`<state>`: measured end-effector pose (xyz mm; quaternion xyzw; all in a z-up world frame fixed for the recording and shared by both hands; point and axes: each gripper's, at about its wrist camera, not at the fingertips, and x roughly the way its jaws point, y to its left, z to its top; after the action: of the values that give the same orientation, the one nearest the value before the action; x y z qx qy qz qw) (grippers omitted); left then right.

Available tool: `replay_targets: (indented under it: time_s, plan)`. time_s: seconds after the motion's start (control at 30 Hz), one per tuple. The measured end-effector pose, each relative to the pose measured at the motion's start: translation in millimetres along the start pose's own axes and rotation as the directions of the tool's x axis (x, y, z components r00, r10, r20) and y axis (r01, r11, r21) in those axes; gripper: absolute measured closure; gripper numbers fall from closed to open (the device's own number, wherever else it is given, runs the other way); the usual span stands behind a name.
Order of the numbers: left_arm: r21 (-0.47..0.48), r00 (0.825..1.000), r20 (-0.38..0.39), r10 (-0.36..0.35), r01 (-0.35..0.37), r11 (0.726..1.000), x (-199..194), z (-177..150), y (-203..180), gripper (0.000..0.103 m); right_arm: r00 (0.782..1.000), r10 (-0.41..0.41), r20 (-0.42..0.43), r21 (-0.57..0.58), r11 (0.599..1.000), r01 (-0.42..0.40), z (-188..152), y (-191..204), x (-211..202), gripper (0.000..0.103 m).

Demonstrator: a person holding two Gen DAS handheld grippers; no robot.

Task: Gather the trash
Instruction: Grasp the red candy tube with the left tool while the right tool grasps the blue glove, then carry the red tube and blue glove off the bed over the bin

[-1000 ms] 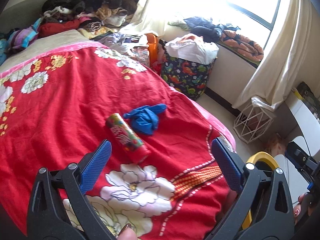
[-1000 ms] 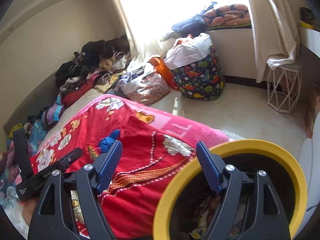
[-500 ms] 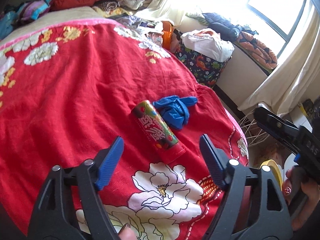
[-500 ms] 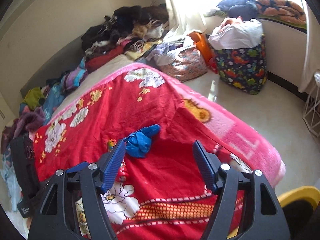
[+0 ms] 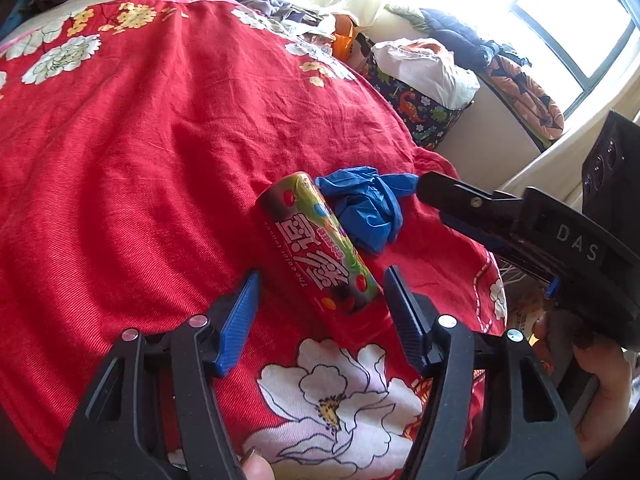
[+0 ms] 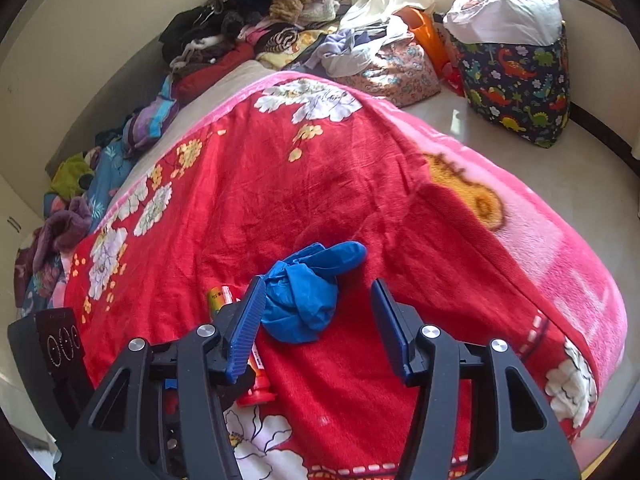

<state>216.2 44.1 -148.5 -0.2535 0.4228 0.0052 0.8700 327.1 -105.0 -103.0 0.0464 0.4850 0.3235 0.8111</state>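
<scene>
Candy tube (image 5: 318, 242) lying on red blanket (image 5: 140, 152), blue glove (image 5: 366, 210) touching its side. Left gripper (image 5: 320, 316) closing astride tube's end, untouched. Right gripper (image 6: 316, 326) closing around glove. Dinosaur-print basket (image 6: 520, 84) beyond blanket, stuffed with laundry.

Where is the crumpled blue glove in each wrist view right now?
Left wrist: the blue glove lies right of centre on the red blanket, touching the candy tube, beyond the left gripper.
Right wrist: the glove is at lower centre, between the closing jaws of the right gripper, not yet pinched.
Shared landmark: the dinosaur-print basket.
</scene>
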Motion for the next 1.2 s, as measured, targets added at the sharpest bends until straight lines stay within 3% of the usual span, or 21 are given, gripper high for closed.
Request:
replay_targets:
  time_s: [0.07, 0.13, 0.3, 0.4, 0.43, 0.5, 0.83, 1.2]
  plan:
    - [0.003, 1.0, -0.006, -0.004, 0.004, 1.0, 3, 0, -1, 0.054, 1.0, 0.007, -0.023, -0.001, 1.0, -0.007, 1, 1, 9, 0.052]
    - [0.003, 1.0, -0.017, -0.021, 0.021, 1.0, 4, -1, -1, 0.065, 0.999, 0.021, -0.042, 0.016, 1.0, -0.02, 2, 2, 19, 0.052]
    - [0.021, 0.999, -0.029, -0.031, 0.032, 0.999, 0, -8, -1, 0.07, 0.995, 0.04, -0.095, 0.068, 0.997, -0.034, -1, -4, 38, 0.053]
    - [0.011, 0.999, -0.029, -0.046, 0.046, 0.999, -4, -12, 3, 0.071, 0.991, 0.086, -0.106, 0.107, 0.991, -0.074, -6, -8, 42, 0.072]
    - [0.013, 0.998, -0.027, -0.049, 0.049, 0.999, -6, -13, 3, 0.071, 0.989, 0.107, -0.101, 0.118, 0.988, -0.095, -8, -9, 41, 0.084]
    - [0.014, 0.998, -0.023, -0.055, 0.056, 0.998, -10, -14, 3, 0.071, 0.988, 0.129, -0.081, 0.121, 0.986, -0.118, -11, -8, 36, 0.09]
    - [0.021, 0.997, 0.002, -0.081, 0.081, 0.996, -24, -17, -5, 0.072, 0.993, 0.068, 0.098, 0.075, 0.994, -0.075, -39, -9, -45, 0.091]
    - [0.127, 0.991, 0.041, -0.128, 0.122, 0.984, -47, -26, -50, 0.073, 0.971, -0.018, 0.237, 0.084, 0.996, -0.002, -86, -29, -136, 0.091]
